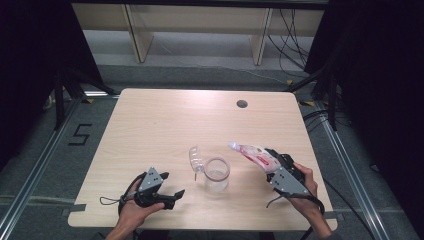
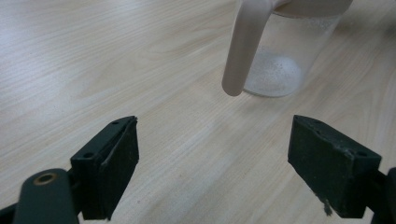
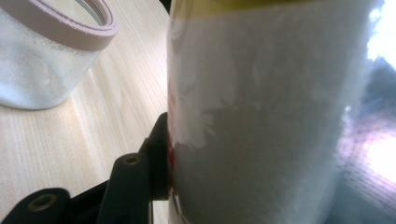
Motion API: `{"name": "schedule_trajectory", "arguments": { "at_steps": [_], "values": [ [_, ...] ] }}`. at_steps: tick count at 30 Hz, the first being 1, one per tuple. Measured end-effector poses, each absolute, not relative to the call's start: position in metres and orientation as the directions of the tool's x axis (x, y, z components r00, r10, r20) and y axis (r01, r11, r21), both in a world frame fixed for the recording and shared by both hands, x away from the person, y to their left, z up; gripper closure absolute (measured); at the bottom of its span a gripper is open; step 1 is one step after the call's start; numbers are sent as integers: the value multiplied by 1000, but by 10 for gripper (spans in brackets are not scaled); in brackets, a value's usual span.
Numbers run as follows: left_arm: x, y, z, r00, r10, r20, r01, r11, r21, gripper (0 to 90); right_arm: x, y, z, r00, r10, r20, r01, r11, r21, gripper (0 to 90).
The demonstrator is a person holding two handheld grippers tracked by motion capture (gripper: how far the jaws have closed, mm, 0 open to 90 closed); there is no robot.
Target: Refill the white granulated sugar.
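- From above: one clear jar point(image 1: 217, 173) standing on the counter point(image 1: 150, 125) near its front edge, open lid point(image 1: 194, 157) hanging off the rim to the left.
- Right tool point(image 1: 267, 161) clamped on one pouch point(image 1: 254, 154), white and red, tilted with spout toward the jar, held just right of it and above the counter.
- Left tool point(image 1: 172, 198) resting low at the front left, pads apart, nothing between.
- Along the left tool point(image 2: 212, 154): both pads point(image 2: 119, 163) wide apart, jar point(image 2: 280, 56) and its hanging strap point(image 2: 243, 46) just ahead, white powder in the bottom.
- Along the right tool: pouch point(image 3: 261, 116) pressed against one pad point(image 3: 161, 154), jar point(image 3: 46, 56) beside.
- Count: one jar, one pouch, two tools.
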State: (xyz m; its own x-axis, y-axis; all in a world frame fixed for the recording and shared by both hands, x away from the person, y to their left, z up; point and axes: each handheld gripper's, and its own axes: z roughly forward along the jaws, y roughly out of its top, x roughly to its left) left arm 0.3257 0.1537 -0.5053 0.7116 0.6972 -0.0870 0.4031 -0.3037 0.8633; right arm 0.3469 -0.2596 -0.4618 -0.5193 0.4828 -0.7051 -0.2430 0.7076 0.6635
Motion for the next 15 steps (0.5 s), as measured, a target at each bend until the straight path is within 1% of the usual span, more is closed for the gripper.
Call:
{"name": "schedule_trajectory", "arguments": {
  "at_steps": [2, 3, 5, 7, 8, 9, 10, 12, 14, 15],
  "values": [
    [326, 154, -504, 717, 694, -70, 394, -320, 862, 161, 347, -259, -462, -507, 466, -725, -254, 723, 642, 533],
    [326, 154, -505, 718, 693, -67, 392, -322, 862, 161, 346, -258, -462, -505, 451, -736, -263, 732, 628, 533],
    [326, 154, -505, 720, 691, -68, 390, -321, 863, 161, 346, -257, -463, -507, 451, -735, -260, 733, 629, 533],
    [326, 154, -505, 721, 689, -67, 389, -323, 863, 161, 345, -255, -463, -502, 425, -753, -269, 751, 603, 534],
    [326, 154, -505, 722, 689, -68, 388, -322, 864, 161, 343, -254, -465, -504, 444, -740, -249, 746, 617, 534],
    [326, 155, -505, 721, 690, -61, 388, -330, 860, 161, 344, -254, -463, -497, 412, -763, -281, 756, 591, 534],
    [326, 155, -505, 722, 689, -63, 388, -328, 861, 161, 342, -253, -464, -497, 422, -758, -266, 757, 597, 534],
    [326, 154, -504, 720, 690, -67, 390, -322, 863, 161, 343, -252, -462, -481, 379, -790, -301, 775, 555, 535],
    [326, 154, -505, 720, 690, -67, 389, -322, 863, 161, 338, -250, -466, -499, 417, -760, -246, 773, 585, 536],
    [325, 154, -505, 719, 691, -69, 390, -320, 863, 161, 341, -250, -462, -468, 348, -812, -313, 794, 521, 536]
  ]
}}
